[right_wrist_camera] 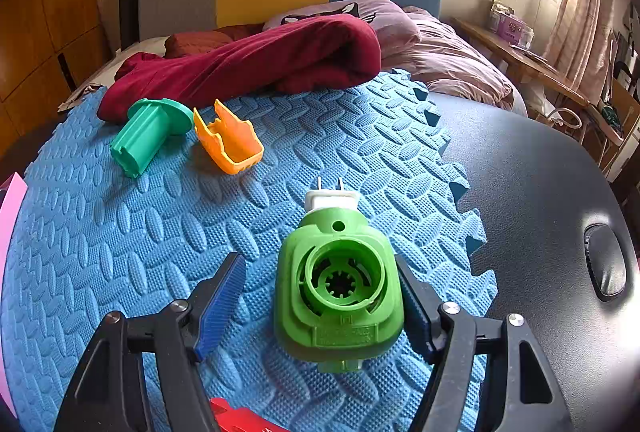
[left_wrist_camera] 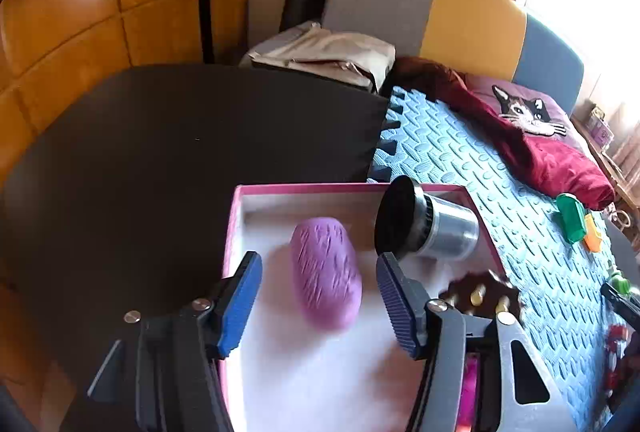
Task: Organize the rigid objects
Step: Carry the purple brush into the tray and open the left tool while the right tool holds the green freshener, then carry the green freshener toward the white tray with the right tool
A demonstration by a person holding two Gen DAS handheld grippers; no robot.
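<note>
While the left gripper [left_wrist_camera: 318, 298] hangs over the pink-rimmed box [left_wrist_camera: 304, 187], its blue fingers [left_wrist_camera: 240, 306] stand spread wide with nothing between them. Below and between them, on the box's white floor, lies a purple ribbed oval object [left_wrist_camera: 326, 272], apart from both pads. A black-capped metal cylinder [left_wrist_camera: 428, 222] lies on its side in the far right corner of the box, its dark cap facing the camera. A dark brown scalloped piece with pale pegs [left_wrist_camera: 480, 296] sits at the box's right edge, partly hidden behind the right finger; blurred, identity unclear. The box rests where the black bench [left_wrist_camera: 180, 136] meets the blue foam mat [left_wrist_camera: 460, 160].

The right gripper [right_wrist_camera: 324, 306] is lowered over the mat [right_wrist_camera: 160, 232], fingers open around a green plug-in device [right_wrist_camera: 338, 292] with a white two-prong plug at its far end. The device lies flat, round socket facing up. The right-side finger [right_wrist_camera: 416, 308] appears to touch its flank; the left-side finger stands clear of it. Not gripped.

Farther along the mat: a teal flanged cylinder [right_wrist_camera: 150, 134] on its side, and just beside it an orange open-topped shell [right_wrist_camera: 228, 142], both near a heaped dark red blanket [right_wrist_camera: 256, 60]. A red item [right_wrist_camera: 240, 418] shows at the bottom edge, mostly cut off. A strip of pink [right_wrist_camera: 12, 200] at the left margin.
</note>
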